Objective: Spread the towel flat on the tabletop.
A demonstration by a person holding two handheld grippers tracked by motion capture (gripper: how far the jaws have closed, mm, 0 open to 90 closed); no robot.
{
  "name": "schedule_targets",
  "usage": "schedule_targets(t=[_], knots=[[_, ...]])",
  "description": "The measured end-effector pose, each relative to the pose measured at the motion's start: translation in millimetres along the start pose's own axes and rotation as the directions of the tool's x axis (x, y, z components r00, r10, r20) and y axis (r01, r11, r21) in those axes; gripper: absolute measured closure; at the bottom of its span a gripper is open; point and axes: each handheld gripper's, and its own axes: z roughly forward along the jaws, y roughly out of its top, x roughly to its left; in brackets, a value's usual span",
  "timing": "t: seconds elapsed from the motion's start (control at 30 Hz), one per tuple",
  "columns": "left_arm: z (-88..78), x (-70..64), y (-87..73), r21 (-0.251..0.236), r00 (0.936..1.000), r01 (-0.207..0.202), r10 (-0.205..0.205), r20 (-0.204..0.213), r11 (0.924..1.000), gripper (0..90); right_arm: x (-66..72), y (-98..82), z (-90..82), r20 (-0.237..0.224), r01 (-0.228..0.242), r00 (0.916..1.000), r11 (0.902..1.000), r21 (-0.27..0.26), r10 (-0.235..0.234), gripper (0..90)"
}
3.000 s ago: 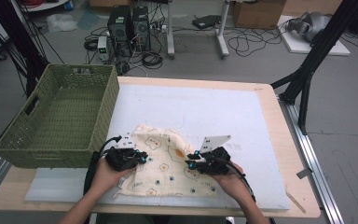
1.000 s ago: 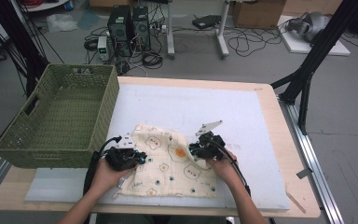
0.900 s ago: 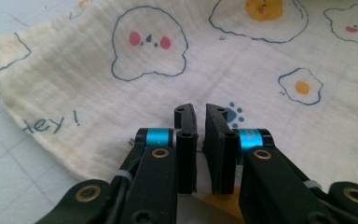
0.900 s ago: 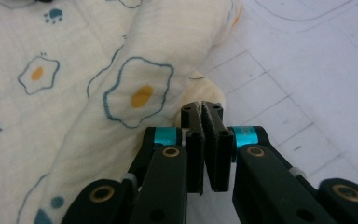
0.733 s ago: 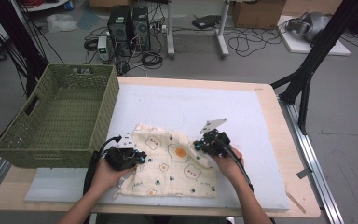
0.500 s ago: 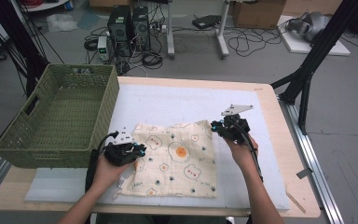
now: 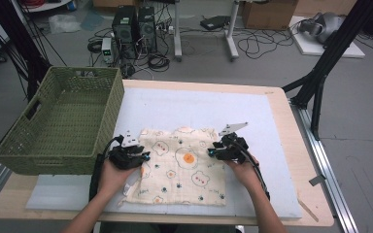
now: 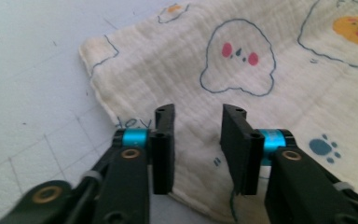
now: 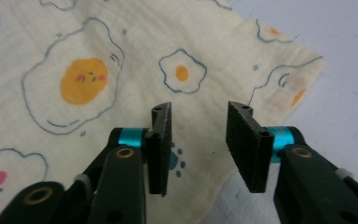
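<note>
A cream muslin cloth (image 7: 182, 167) printed with fried eggs and bears lies spread flat on the white mat (image 7: 199, 104). My left gripper (image 7: 143, 156) rests at the cloth's left edge, and my right gripper (image 7: 211, 153) at its right edge near the far corner. In the left gripper view the cloth (image 8: 242, 84) lies under the left gripper (image 8: 198, 140), whose jaws stand apart. In the right gripper view the right gripper (image 9: 199, 140) hovers over the cloth (image 9: 121, 70) near its corner. Both pairs of jaws have just been opening, and no pad presses on the cloth.
A green wicker basket (image 7: 63, 121) stands at the table's left, close beside my left hand. The mat extends beyond the cloth to the far side and right. The wooden table edge (image 7: 296, 160) runs along the right. Cables and computer cases sit on the floor beyond.
The cloth went from bunched between the grippers to flat and wide. The right gripper swung out right and far, then came back to the cloth's right edge. Both grippers let go.
</note>
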Motion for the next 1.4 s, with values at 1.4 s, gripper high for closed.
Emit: schedule_targets(t=[1.4], knots=[[-42.2,-23.7,-18.2,-0.038,0.9799,-0.134,0.138,0.144,0.9902,68.2,52.0,-67.4,-53.0,-0.196,0.118,0.9713,0.9884,-0.095,-0.135,56.4]])
